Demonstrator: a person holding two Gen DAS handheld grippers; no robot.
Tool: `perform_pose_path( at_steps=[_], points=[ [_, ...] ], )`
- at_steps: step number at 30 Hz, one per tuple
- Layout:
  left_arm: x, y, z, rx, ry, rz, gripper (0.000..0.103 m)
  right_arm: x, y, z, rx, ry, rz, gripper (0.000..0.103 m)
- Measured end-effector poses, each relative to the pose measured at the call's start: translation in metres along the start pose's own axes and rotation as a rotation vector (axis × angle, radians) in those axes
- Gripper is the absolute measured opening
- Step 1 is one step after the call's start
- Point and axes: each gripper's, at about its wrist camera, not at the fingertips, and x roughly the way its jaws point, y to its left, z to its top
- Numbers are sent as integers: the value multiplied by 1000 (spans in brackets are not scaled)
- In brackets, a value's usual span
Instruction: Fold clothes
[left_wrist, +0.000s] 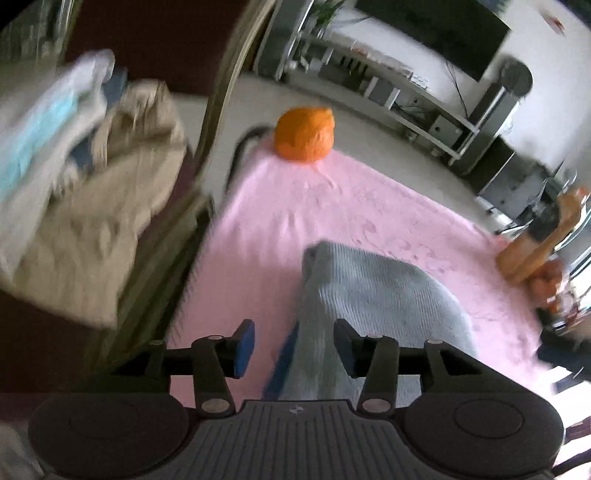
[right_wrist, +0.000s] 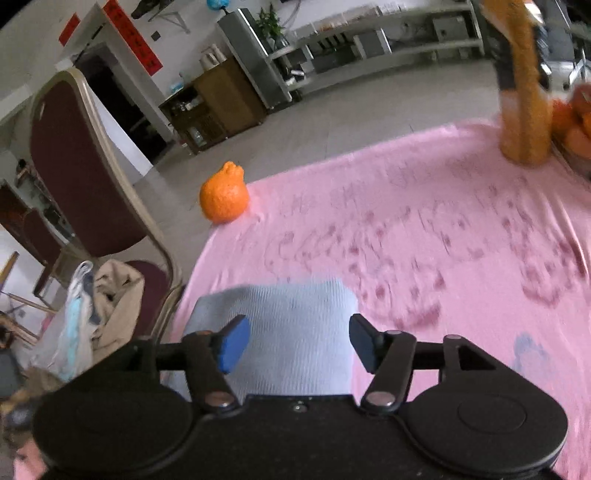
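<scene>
A table draped in a pink cloth (right_wrist: 424, 229) with a faint reddish print fills the scene; on its near part lies a folded pale grey-blue ribbed garment (right_wrist: 295, 332), flat and roughly rectangular. The right gripper (right_wrist: 297, 341) hovers over the garment with its blue-padded fingers spread wide apart, holding nothing; the left gripper (left_wrist: 293, 347) is likewise spread open, the garment (left_wrist: 369, 295) showing between and past its fingers, though whether a pad touches the fabric cannot be told. At the far corner of the cloth sits a knobbly orange fruit (right_wrist: 223, 199); to the far right stands a tall amber bottle (right_wrist: 522, 110) beside more oranges (right_wrist: 576, 125). Just left of the table is a maroon chair (right_wrist: 85, 166); on its seat rests a heap of clothes (left_wrist: 92, 192), beige, white and light blue.
</scene>
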Motion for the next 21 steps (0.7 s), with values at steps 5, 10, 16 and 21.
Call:
perform_pose_path(
  at_steps=[5,10,16,21],
  points=[
    [-9,-29,-22,155,-4,-44,18,-17,-11,-32,49,22,66,36],
    [22,-41,-32,241,86,125,21,10,3,-54,-18,74,17,35],
    [-3,-18,-20,95,29,50,52,-1,1,-49,-3,89,41,50],
    [-2,11,-9,-75,60,-13,86,-28,-22,-39,113,36,150,90]
  ],
)
